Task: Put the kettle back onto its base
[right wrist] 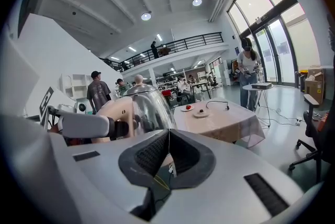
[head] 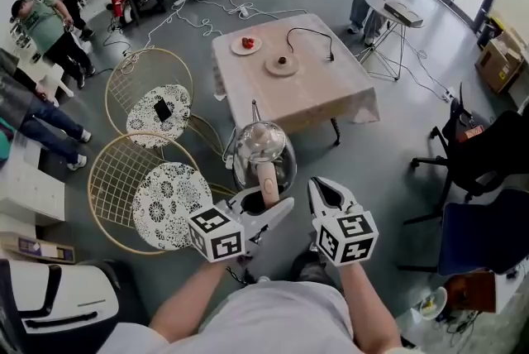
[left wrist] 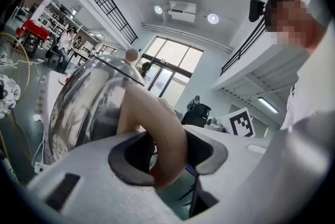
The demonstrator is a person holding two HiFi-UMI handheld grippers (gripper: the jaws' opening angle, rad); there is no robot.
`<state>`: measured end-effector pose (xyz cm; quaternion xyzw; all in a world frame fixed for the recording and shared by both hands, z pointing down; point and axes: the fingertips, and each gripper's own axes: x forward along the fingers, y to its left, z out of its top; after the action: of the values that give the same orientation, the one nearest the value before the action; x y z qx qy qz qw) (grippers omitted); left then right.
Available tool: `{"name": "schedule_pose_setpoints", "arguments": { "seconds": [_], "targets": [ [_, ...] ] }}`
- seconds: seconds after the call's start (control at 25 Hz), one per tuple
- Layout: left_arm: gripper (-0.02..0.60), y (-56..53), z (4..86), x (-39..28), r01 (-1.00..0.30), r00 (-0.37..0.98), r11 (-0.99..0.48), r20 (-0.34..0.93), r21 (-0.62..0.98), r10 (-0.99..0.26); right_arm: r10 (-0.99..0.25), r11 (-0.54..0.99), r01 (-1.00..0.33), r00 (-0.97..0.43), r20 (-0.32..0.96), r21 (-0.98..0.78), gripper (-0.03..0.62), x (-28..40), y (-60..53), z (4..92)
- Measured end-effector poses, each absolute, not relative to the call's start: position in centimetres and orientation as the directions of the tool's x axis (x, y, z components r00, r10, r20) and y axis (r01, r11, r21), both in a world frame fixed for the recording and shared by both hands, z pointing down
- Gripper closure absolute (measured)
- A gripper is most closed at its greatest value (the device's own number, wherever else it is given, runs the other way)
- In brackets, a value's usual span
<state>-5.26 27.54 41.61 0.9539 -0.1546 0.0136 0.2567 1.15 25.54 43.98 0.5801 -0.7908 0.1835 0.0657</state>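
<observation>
Left gripper (left wrist: 167, 154): jaws clamped on the beige handle (left wrist: 157, 123) of the kettle (head: 263, 152). Right gripper (right wrist: 167, 157): jaws shut together, nothing between them.

Kettle is held in the air in front of the person, well short of the counter (head: 318, 100). Base (head: 282, 63) sits there, cord (head: 311, 32) trailing off it.

Risks: the only grip is on the curved handle, so the kettle can pivot in the jaws and land tilted or off the base's centre pin. It could also clip the plate (head: 246, 45) near the base.

Contents: kettle lid on, fill level unreadable. Plate holds red fruit.
</observation>
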Motion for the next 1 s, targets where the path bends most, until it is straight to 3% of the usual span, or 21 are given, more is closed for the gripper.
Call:
{"name": "schedule_pose_setpoints", "arguments": {
  "seconds": [0.6,1.0],
  "targets": [
    [0.419,20.0,40.9,3.5,-0.396,0.911,-0.775,0.104,0.493,-0.399,-0.848,0.363,-0.905,-0.42,0.324,-0.223,0.589,9.9,17.9,43.4],
    [0.417,17.8,40.9,5.8,-0.433,0.893,-0.758,0.119,0.487,-0.434,-0.826,0.405,-0.886,-0.461,0.324,-0.227,0.589,12.2,15.4,43.5]
  ]
}}
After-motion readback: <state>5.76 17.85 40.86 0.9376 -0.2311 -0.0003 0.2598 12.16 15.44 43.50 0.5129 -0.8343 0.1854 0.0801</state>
